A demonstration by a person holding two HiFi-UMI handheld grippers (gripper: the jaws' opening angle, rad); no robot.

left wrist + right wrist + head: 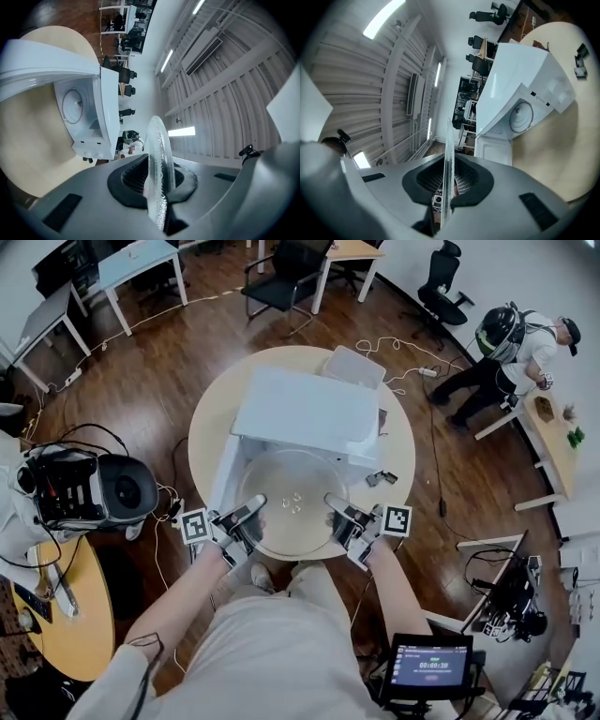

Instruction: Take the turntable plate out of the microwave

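Left gripper (249,511) and right gripper (338,509) are clamped shut on opposite edges of the plate (292,495), held about level just in front of the open microwave (305,411). A slip could be caused if they are drawn apart or tilted unevenly, as only thin rim is pinched. Clear round glass, pebbled at the rim, is seen.

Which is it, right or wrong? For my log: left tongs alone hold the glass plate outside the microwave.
Wrong: both tongs hold the glass plate outside the microwave. The right gripper view shows the right tongs shut on it, like the left tongs.
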